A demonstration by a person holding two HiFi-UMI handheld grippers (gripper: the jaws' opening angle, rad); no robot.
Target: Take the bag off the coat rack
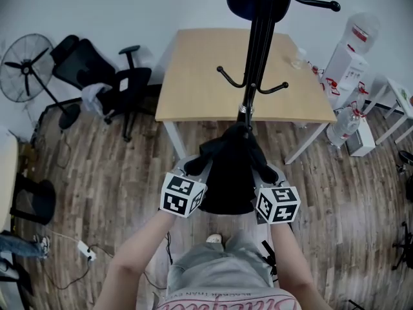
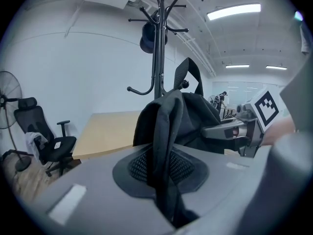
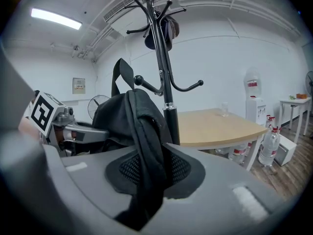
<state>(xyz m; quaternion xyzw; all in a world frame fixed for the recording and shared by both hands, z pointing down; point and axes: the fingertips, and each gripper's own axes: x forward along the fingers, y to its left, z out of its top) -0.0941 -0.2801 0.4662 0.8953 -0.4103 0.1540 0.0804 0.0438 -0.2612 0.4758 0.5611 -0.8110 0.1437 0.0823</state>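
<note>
A black bag [image 1: 229,173] hangs between my two grippers, right in front of the black coat rack pole [image 1: 258,50]. My left gripper [image 1: 197,168] is shut on a bag strap [image 2: 164,151], which runs down between its jaws. My right gripper [image 1: 266,173] is shut on another fold of strap [image 3: 146,155]. The bag's top loop [image 3: 120,77] stands up close to a lower hook [image 3: 138,80]; whether it still rests on that hook I cannot tell. A dark hat [image 1: 248,2] hangs high on the coat rack [image 2: 159,58]. In the left gripper view, the right gripper [image 2: 234,131] shows beyond the bag.
A light wooden table [image 1: 193,76] stands just behind the rack. To the left are a black office chair [image 1: 103,76] and a floor fan [image 1: 26,60]. On the right are a water dispenser [image 1: 348,57], water bottles [image 1: 342,124] and a white side table [image 1: 397,102]. Cables [image 1: 84,250] lie on the floor.
</note>
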